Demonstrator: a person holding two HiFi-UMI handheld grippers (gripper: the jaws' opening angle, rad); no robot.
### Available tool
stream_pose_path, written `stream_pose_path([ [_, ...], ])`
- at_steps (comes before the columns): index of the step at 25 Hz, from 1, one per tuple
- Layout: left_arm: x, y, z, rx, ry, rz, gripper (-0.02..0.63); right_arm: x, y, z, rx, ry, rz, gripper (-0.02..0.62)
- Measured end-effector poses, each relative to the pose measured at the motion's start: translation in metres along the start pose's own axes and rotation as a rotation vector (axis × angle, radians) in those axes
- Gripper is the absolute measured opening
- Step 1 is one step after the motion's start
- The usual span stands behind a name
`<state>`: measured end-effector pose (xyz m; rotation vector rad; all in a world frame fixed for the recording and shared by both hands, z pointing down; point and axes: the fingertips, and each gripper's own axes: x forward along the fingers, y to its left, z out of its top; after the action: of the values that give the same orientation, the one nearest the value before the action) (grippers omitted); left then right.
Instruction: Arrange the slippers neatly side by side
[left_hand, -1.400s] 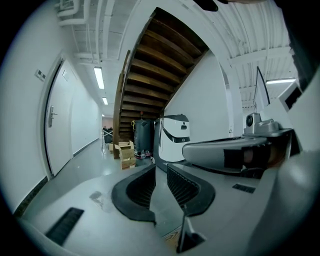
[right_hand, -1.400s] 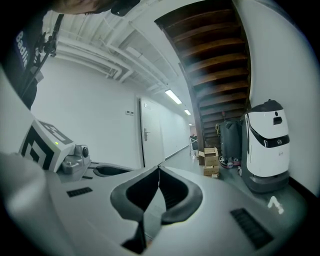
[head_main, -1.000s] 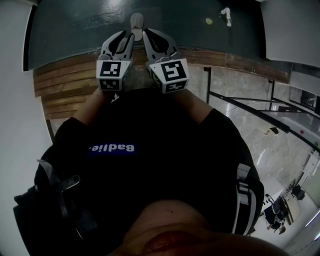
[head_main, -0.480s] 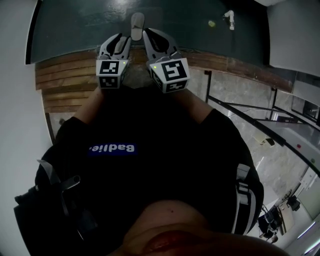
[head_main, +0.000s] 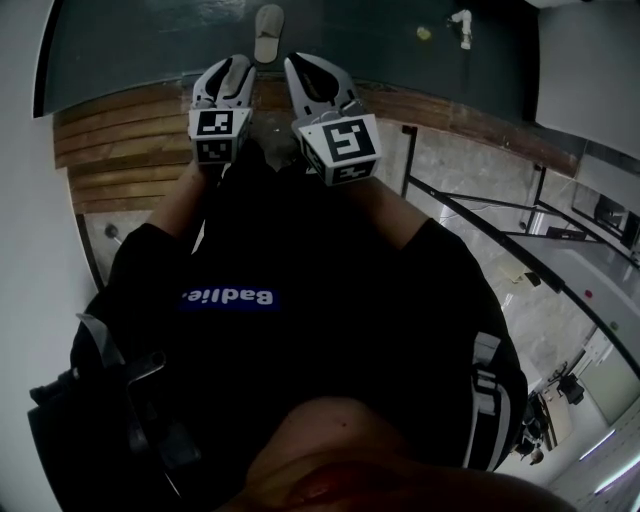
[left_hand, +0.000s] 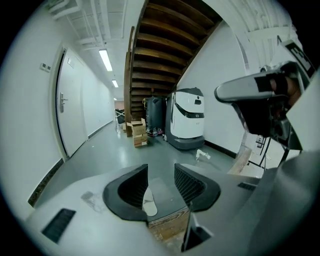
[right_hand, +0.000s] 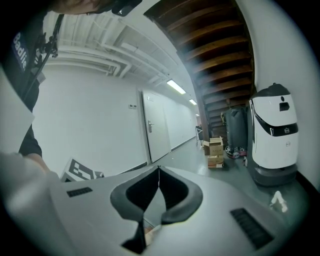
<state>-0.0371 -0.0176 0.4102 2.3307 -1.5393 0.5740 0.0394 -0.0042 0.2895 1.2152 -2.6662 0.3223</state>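
One pale grey slipper (head_main: 268, 30) lies on the dark grey floor just beyond both grippers. In the left gripper view the same slipper (left_hand: 149, 202) shows low down through the gap between the jaws, on the floor past a wooden edge. My left gripper (left_hand: 161, 172) (head_main: 236, 66) hangs above it. Its jaws are opening, with nothing pressed between them. My right gripper (right_hand: 158, 170) (head_main: 298, 64) is beside it with the jaw tips touching and nothing held. No second slipper is in view.
I stand on a wooden step (head_main: 130, 140) at the edge of the grey floor (head_main: 150, 40). A small white object (head_main: 459, 25) lies to the right. Down the corridor stand a white cleaning machine (left_hand: 186, 120), cardboard boxes (left_hand: 136, 132) and a staircase (left_hand: 160, 45); a metal railing (head_main: 480, 205) runs on my right.
The left jaws have spread apart. The slipper, earlier right at the two grippers' tips, now lies a little beyond them. The right gripper stays shut.
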Motion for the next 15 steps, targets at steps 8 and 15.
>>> stream_pose_path([
  [8, 0.042, 0.036, -0.066, -0.074, 0.134, -0.022, 0.141, 0.032, 0.003, -0.022, -0.038, 0.047, -0.008, 0.0],
  [15, 0.077, 0.068, -0.106, -0.035, 0.155, -0.036, 0.141, 0.071, 0.004, -0.042, -0.027, 0.095, -0.034, 0.0],
])
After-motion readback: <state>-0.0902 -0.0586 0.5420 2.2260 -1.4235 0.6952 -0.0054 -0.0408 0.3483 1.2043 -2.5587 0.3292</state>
